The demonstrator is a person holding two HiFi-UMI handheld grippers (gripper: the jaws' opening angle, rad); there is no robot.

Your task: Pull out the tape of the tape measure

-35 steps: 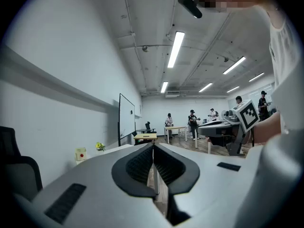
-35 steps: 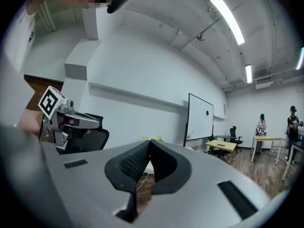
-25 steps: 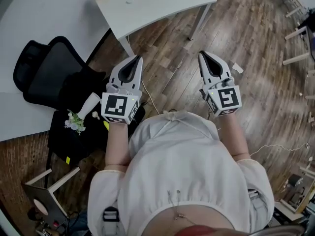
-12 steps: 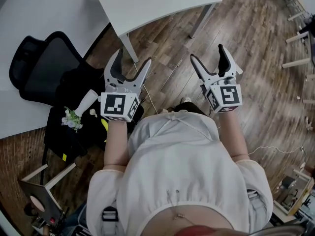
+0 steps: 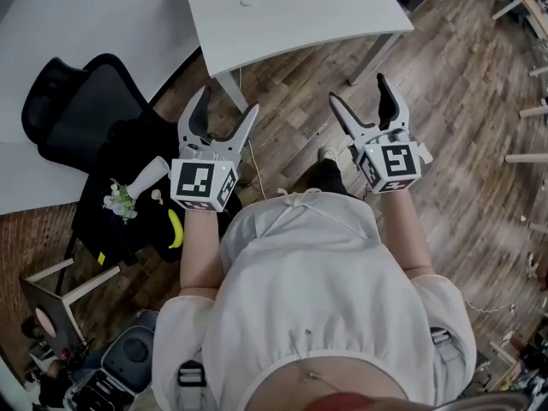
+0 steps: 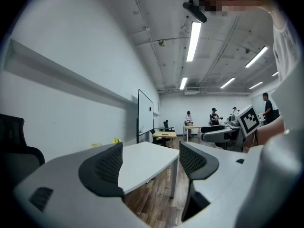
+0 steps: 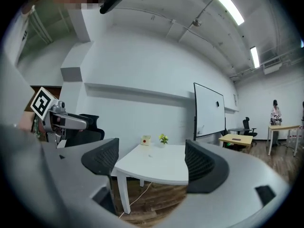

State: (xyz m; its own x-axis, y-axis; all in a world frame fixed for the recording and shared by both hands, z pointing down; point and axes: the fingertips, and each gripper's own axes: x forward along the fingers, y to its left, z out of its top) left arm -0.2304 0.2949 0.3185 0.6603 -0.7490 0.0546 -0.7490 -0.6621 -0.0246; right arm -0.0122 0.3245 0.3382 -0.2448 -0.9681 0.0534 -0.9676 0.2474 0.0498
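Entry: I noted left gripper [image 5: 228, 101] and right gripper [image 5: 358, 90] had just been opening, jaws spread wide, empty, facing the white table [image 5: 291, 15]; tape measure ungrasped.

The person wears a pale short-sleeved blouse [image 5: 317, 289] with a small tie bow at the neckline, a gathered cuff on each sleeve [image 5: 181, 319] and an elasticated hem. A black strap buckle [image 5: 190, 373] sits at the blouse's lower left edge. Beyond the blouse's neckline, the left gripper [image 5: 228, 101] and the right gripper [image 5: 358, 90] each have a light grey moulded shell with two curved, tapering jaws. Each carries a white cube [image 5: 203, 184] printed with black square markers, and black mesh-textured pads [image 6: 107, 167] on the inner jaw faces.
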